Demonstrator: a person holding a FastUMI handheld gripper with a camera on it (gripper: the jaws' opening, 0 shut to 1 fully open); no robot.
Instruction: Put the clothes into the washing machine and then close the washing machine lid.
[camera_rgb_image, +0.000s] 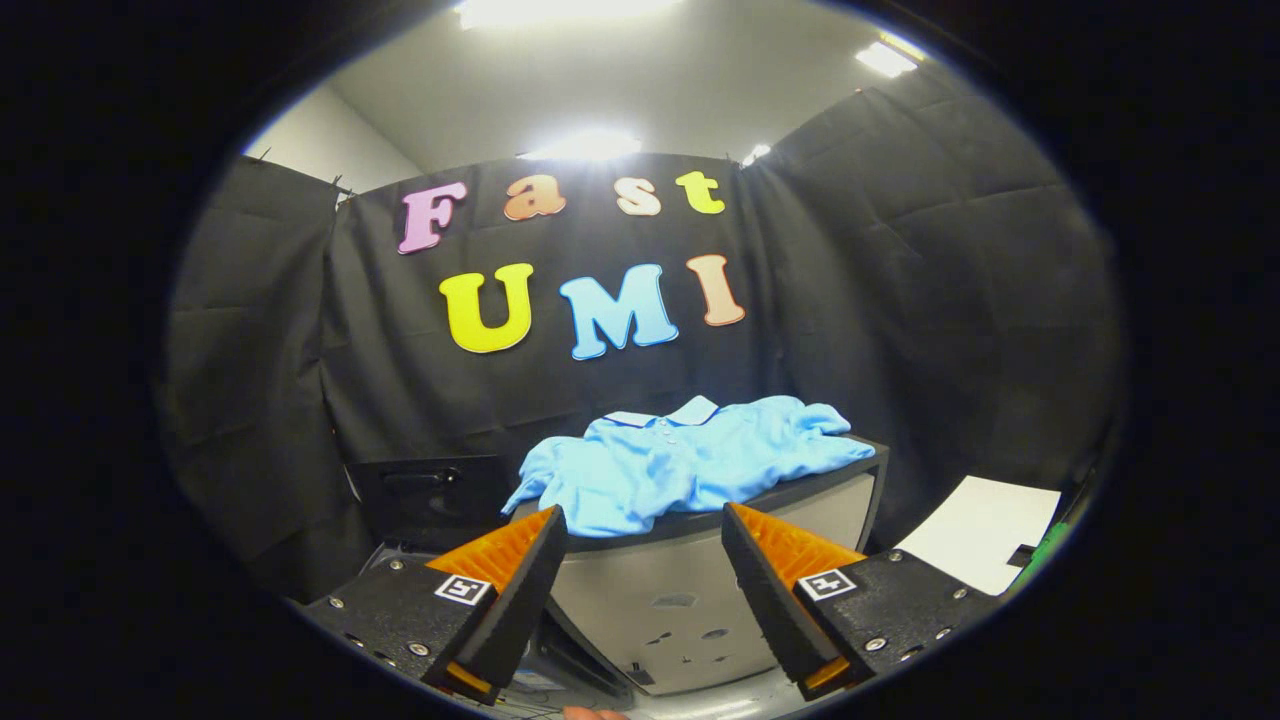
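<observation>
The washing machine (700, 590) stands just ahead of the tongs (645, 520), its light front wall between the two fingers. The tongs are spread wide and hold nothing, probably ready to take the cloth. The light blue polo shirt (680, 465) lies crumpled on the machine's top, just beyond the fingertips, collar away from them.

Recording booth, black cloth walls (900, 250), washing machine (700, 590), ceiling lights (585, 145)

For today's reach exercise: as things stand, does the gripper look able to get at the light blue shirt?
Probably yes: the gripper is open, and the shirt lies uncovered on the washing machine just beyond its fingers.
</observation>
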